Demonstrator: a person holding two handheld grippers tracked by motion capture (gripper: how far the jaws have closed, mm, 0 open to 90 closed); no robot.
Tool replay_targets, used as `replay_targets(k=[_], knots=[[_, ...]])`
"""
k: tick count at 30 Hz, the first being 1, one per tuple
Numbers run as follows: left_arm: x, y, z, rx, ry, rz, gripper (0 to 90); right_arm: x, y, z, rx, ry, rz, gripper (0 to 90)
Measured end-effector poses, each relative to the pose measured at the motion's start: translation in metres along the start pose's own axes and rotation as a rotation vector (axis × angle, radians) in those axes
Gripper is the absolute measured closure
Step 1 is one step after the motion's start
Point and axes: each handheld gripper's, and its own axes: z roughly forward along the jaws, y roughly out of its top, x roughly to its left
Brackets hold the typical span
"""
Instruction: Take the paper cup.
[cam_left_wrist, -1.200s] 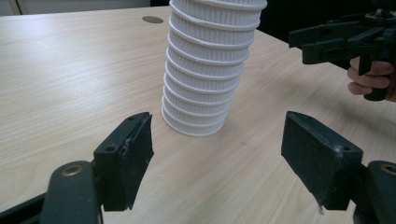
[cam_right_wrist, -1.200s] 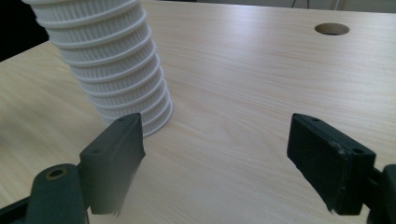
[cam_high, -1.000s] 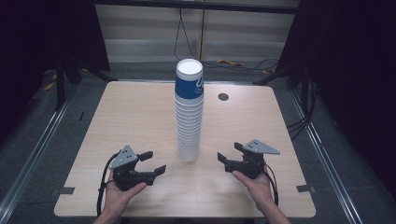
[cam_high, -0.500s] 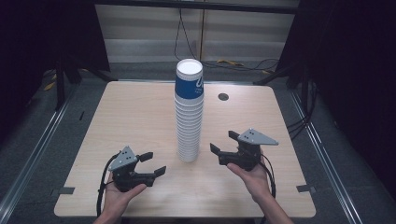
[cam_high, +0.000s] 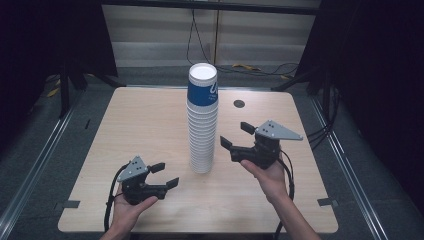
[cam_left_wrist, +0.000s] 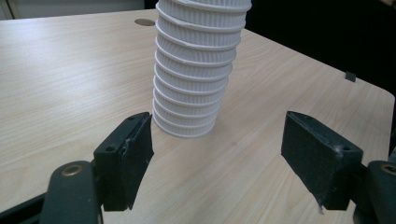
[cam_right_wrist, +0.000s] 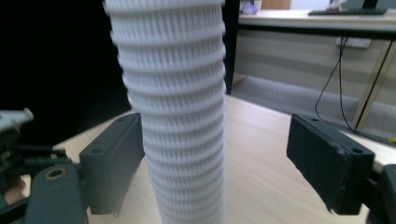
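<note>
Cup stack (cam_high: 202, 120) stands upright between spread left gripper (cam_high: 165, 175) and right gripper (cam_high: 236, 135).

Only one marking: a fragment of white lettering or logo on the blue band of the top cup (cam_high: 202, 88) of the stack of white paper cups (cam_high: 202, 135), seen from the high view; cut off at the cup's edge, too small and partial to read. No legible text, numbers or signs elsewhere.
</note>
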Motion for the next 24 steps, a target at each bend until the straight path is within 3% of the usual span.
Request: replay_targets(k=[1, 5, 13, 14, 19, 24], knots=[[0.000, 0.000, 0.000, 0.001, 0.001, 0.001, 24.8, 0.002, 0.012, -0.001, -0.020, -0.003, -0.001, 19.7], [-0.001, 0.000, 0.001, 0.008, -0.001, 0.002, 24.8, 0.002, 0.028, -0.002, -0.051, 0.000, -0.001, 20.4], [0.000, 0.000, 0.002, 0.008, 0.007, -0.001, 24.9, 0.003, 0.061, -0.002, -0.081, 0.058, -0.013, 16.3], [0.000, 0.000, 0.002, 0.007, 0.008, -0.001, 24.8, 0.003, 0.071, 0.001, -0.084, 0.070, -0.024, 16.3], [0.000, 0.000, 0.002, 0.007, -0.005, -0.004, 24.5, 0.008, 0.091, 0.008, -0.100, 0.103, -0.040, 16.0], [-0.001, 0.000, 0.002, 0.006, 0.008, -0.001, 24.3, 0.014, 0.107, 0.015, -0.112, 0.124, -0.060, 16.0]])
